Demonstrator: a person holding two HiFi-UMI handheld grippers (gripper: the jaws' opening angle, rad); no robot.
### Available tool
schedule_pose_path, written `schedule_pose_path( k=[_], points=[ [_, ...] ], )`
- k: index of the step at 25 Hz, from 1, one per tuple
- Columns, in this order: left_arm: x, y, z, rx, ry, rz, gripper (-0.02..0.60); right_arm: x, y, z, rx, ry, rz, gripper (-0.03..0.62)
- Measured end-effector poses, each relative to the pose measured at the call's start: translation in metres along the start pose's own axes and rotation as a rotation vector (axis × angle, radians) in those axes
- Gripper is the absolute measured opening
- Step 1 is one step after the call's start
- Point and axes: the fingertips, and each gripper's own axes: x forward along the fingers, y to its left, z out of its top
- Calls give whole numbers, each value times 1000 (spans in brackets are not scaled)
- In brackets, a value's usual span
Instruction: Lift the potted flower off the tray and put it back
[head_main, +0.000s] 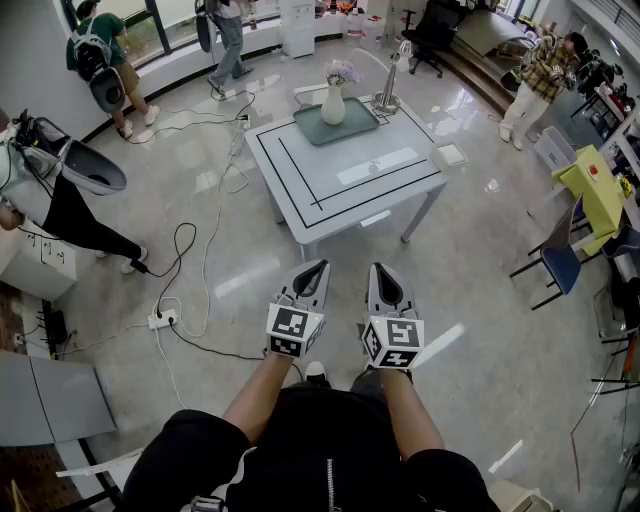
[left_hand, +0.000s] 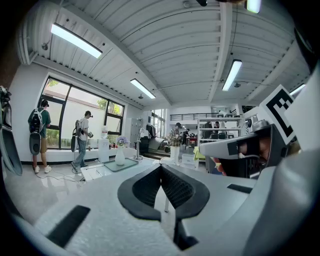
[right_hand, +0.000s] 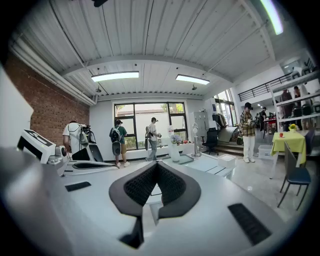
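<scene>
Ahead of the person in the head view, a pale worktop (head_main: 370, 190) stands on the glossy floor (head_main: 480, 300), and on its far side lies a grey-green tray (head_main: 357, 125). The potted flower (head_main: 333, 98) stands upright on that tray, with a metal stand (head_main: 388, 88) just beside the tray's right edge. A small white box (head_main: 449, 154) sits at the worktop's right corner. The left gripper (head_main: 318, 267) and right gripper (head_main: 379, 270) are held side by side over the floor, well short of the worktop, both pointing toward it.

From the left gripper view, its jaws meet at the tips with nothing between them. Beyond them, off to the left, the potted flower (left_hand: 120, 154) stands on the tray (left_hand: 121, 164).

From the right gripper view, the jaws are likewise pressed together and hold nothing. The potted flower (right_hand: 174, 146) and tray (right_hand: 185, 159) show beyond the tips, with people standing by the windows (right_hand: 145, 117) behind.
</scene>
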Motion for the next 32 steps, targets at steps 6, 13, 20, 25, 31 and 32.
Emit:
schedule_pose_path(
  k=[6,13,20,25,31,32],
  points=[
    [5,10,-1,-6,6,1,6,11,0,1,5,1,-5,6],
    [12,24,-3,1,15,4,6,28,5,-2,11,15,-1,6],
    [38,44,0,-16,25,13,6,54,0,11,10,-17,20,6],
    [77,60,1,-14,28,11,6,92,-21,19,1,-38,14,6],
    [144,101,12,-5,33,21,6,176,-50,35,14,-43,23,6],
    [157,111,15,-8,36,27,6,192,-54,40,12,-43,29,6]
  ],
)
